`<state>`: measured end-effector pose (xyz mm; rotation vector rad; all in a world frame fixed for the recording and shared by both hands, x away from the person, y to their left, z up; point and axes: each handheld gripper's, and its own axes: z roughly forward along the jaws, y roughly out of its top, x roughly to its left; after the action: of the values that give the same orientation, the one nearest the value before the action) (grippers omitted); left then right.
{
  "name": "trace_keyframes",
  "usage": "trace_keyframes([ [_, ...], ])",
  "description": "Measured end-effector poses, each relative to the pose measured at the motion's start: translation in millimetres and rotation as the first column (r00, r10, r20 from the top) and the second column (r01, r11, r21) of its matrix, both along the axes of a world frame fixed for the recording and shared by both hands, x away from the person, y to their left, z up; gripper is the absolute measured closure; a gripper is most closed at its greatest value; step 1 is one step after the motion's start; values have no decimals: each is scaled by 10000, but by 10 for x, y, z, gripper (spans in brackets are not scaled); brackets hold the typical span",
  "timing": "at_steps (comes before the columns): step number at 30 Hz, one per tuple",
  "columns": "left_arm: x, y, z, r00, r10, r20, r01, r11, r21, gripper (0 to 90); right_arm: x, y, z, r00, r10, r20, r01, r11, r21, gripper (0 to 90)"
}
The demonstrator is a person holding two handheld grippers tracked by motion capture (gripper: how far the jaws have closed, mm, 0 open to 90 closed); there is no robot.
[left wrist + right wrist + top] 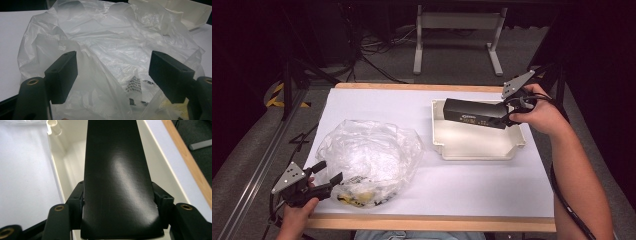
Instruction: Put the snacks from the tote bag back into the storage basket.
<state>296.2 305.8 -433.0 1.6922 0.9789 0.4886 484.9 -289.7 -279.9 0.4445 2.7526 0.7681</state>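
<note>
Black box (474, 114): long, dark, with small pale print on its side. It hangs over the far part of the tray (477, 150), lying along the tray's far wall, one end near the tray's far-left corner, the other at the tray's right side. Whether its underside touches the tray floor or wall is hard to judge from the high view; it looks slightly lifted.

Right gripper (510, 111): jaws clamped on the right end of the box, one pad on each long side. In the right gripper view the box (117, 182) runs straight out between the two jaws, its glossy top catching light, with the tray (61, 160) under and around it. The right hand (539, 117) is just right of the tray's far-right corner.

Tray: cream plastic, shallow, on the white sheet (472, 185) that covers the table.

Bag (369, 157): clear, crumpled plastic, left of the tray and apart from it, with something yellow and black-printed inside at its near edge.

Left gripper (328, 179): at the bag's near-left edge, well left of the tray, jaws wide apart. In the left gripper view the bag (110, 50) fills the space between and beyond the jaws; the film lies against or very near the left jaw, but nothing is pinched. The tray's corner (190, 15) shows beyond the bag.
</note>
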Motion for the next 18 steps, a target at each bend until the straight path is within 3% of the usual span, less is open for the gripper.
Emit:
trace_keyframes([
  [18, 16, -13, -1, 10000, -37, -30, 37, 10000, 27, 241, 97, -60, -386, 9996, 27, -293, -42, 9988, -490, 431],
])
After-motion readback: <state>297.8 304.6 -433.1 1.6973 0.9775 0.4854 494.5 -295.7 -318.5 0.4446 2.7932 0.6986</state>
